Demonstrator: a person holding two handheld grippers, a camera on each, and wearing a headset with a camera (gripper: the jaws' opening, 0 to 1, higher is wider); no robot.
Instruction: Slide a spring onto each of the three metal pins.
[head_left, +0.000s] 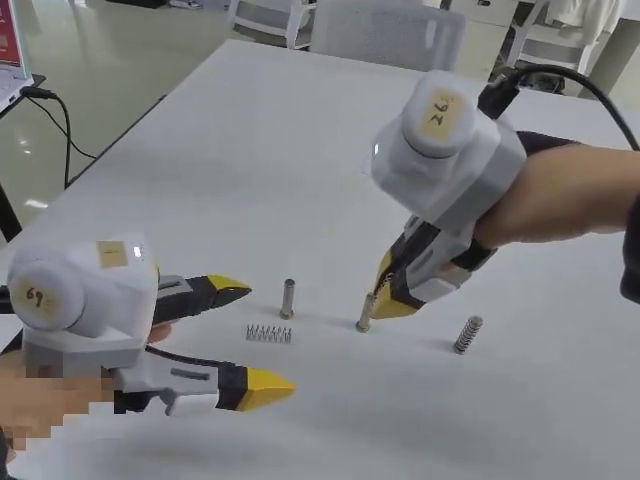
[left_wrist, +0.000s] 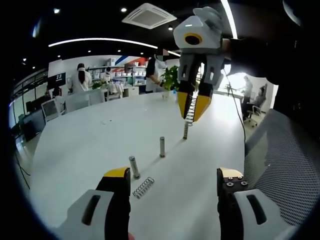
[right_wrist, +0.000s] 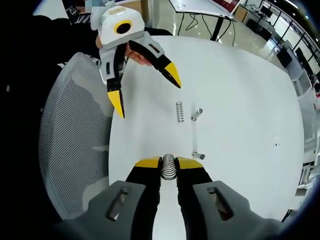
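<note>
Spring (right_wrist: 169, 166) pinched in right gripper (head_left: 388, 300) jaws, bottom centre of right gripper view; in head view, held just above middle pin (head_left: 365, 318), not yet on. At lower right of head view, another spring (head_left: 468, 334) standing tilted, apparently already over third pin, hidden inside. Remaining, by that reading: two pins. Left pin (head_left: 288, 298) bare, loose spring (head_left: 268, 333) lying just beside. Left gripper (left_wrist: 174, 175) spread, empty.

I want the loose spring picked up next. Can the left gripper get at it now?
Probably yes: the left gripper is open, and the spring lies just ahead of its jaws beside a pin, with nothing over it.
</note>
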